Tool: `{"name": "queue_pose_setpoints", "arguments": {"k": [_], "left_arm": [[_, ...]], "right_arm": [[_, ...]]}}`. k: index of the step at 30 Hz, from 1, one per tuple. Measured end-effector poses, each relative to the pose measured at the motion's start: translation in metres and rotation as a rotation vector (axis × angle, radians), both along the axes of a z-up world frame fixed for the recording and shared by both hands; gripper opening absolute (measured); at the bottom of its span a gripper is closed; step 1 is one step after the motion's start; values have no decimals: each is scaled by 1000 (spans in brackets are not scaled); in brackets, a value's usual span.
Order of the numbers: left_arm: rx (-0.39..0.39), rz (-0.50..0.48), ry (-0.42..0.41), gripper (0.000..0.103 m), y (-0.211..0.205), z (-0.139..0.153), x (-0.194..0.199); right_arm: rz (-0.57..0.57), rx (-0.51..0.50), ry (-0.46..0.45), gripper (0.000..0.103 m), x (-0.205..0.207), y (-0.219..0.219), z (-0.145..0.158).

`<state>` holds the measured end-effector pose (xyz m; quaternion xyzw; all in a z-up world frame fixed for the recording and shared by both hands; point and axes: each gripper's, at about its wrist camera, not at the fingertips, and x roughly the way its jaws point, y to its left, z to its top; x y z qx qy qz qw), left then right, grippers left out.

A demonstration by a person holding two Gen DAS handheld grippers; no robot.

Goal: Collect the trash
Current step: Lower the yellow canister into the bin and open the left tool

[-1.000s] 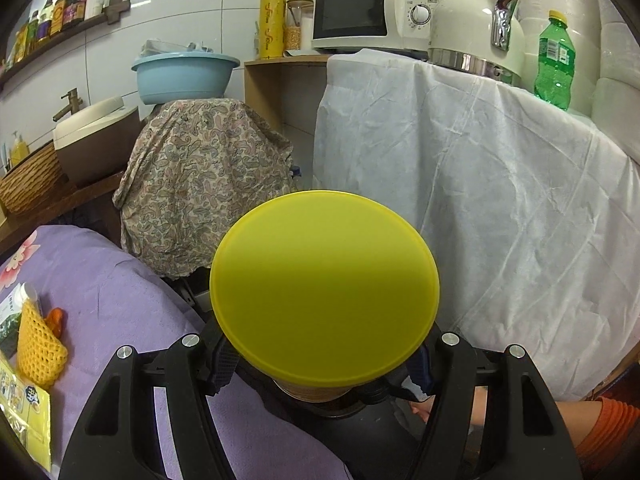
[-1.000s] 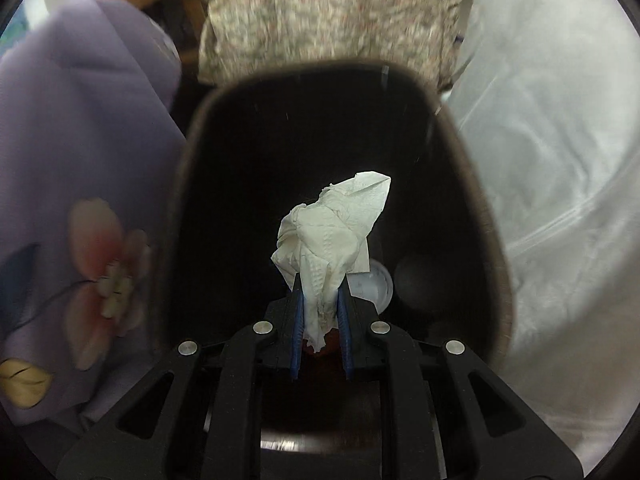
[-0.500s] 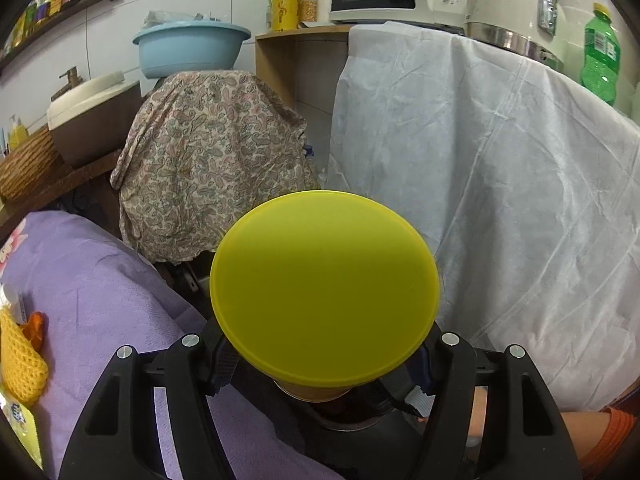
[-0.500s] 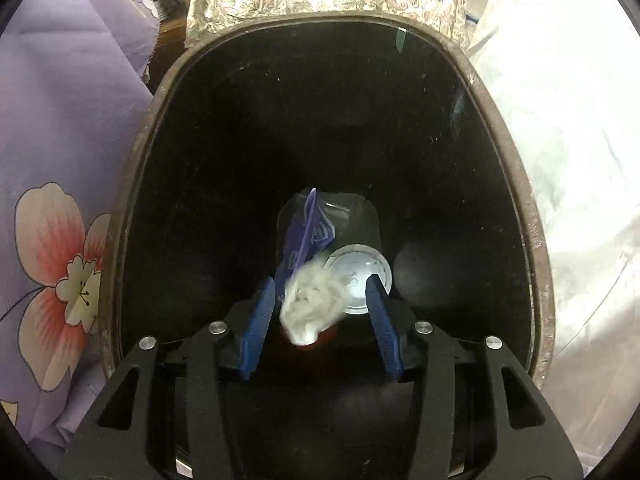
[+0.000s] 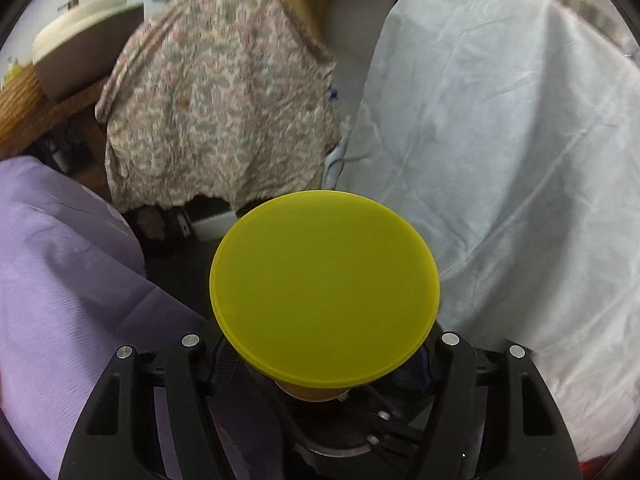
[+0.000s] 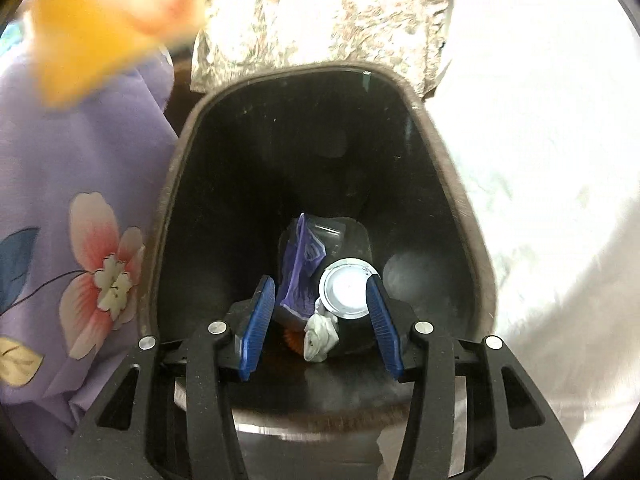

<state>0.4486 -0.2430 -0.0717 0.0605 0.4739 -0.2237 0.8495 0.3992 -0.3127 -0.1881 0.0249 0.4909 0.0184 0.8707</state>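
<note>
In the left wrist view a can with a round yellow lid (image 5: pixel 324 288) fills the centre. My left gripper (image 5: pixel 324 364) is shut on the can's body just under the lid, which hides the fingertips. In the right wrist view my right gripper (image 6: pixel 320 292) stands open over a black trash bin (image 6: pixel 452 152), its blue pads (image 6: pixel 258 320) apart with nothing between them. A crumpled white tissue (image 6: pixel 320 336) lies at the bin's bottom beside a purple wrapper (image 6: pixel 300 276) and a white round lid (image 6: pixel 346 290). A blurred yellow-orange shape (image 6: pixel 100 20) shows at the upper left.
A purple flowered cloth (image 6: pixel 80 160) covers the table to the left of the bin. A white sheet (image 5: pixel 500 160) drapes the furniture on the right. A paisley cloth (image 5: pixel 216 100) hangs over something behind, with a brown bowl (image 5: pixel 80 52) on a wooden shelf.
My right gripper opened and the tissue dropped into the bin. The left gripper carried the yellow-lidded can lower and tilted down, so the shelf and microwave left view. A yellow blur entered the right view.
</note>
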Motion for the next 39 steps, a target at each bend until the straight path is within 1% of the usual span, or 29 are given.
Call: {"name": "queue_pose_setpoints", "arguments": {"k": [1, 3, 5, 7, 9, 12, 15, 18, 21, 24, 26, 27, 28, 30, 33, 35, 37, 39], "left_arm": [[13, 7, 12, 66, -2, -4, 2], [65, -1, 28, 66, -13, -14, 7], [87, -14, 48, 66, -21, -22, 11], [77, -9, 118, 66, -27, -35, 16], [79, 9, 160, 66, -31, -49, 20], [123, -8, 163, 66, -38, -64, 19], [169, -32, 187, 66, -49, -80, 15], [197, -38, 217, 66, -58, -91, 17], [214, -44, 236, 66, -63, -101, 20], [251, -54, 249, 67, -68, -108, 19], [260, -60, 260, 72, -69, -109, 18], [264, -65, 258, 80, -70, -108, 17], [271, -69, 248, 83, -71, -106, 17], [290, -88, 215, 83, -72, -102, 15], [308, -104, 213, 84, -72, -100, 12], [306, -108, 190, 84, -70, -92, 10], [277, -106, 174, 84, -67, -80, 9], [211, -112, 169, 84, -62, -63, 7]], "right_arm": [[-10, -9, -13, 52, -6, -1, 3], [-22, -17, -42, 59, -19, -2, 10], [-24, -28, -56, 60, -30, -3, 15], [-31, -32, -59, 60, -40, -6, 18], [-37, -32, -68, 60, -50, -8, 22], [-50, -22, -74, 60, -60, -11, 25], [-56, -20, -80, 60, -70, -12, 28], [-61, -30, -85, 60, -73, -12, 28], [-72, -13, -91, 60, -81, -14, 31], [-75, -23, -94, 60, -85, -15, 30], [-79, -20, -91, 64, -84, -15, 30], [-82, -18, -95, 69, -86, -15, 29], [-85, -21, -99, 71, -87, -15, 30], [-91, -20, -102, 71, -89, -16, 32], [-92, -12, -110, 71, -92, -15, 37], [-91, -19, -116, 72, -93, -13, 41], [-89, -17, -122, 72, -95, -11, 43], [-86, -21, -129, 72, -97, -8, 47]]}}
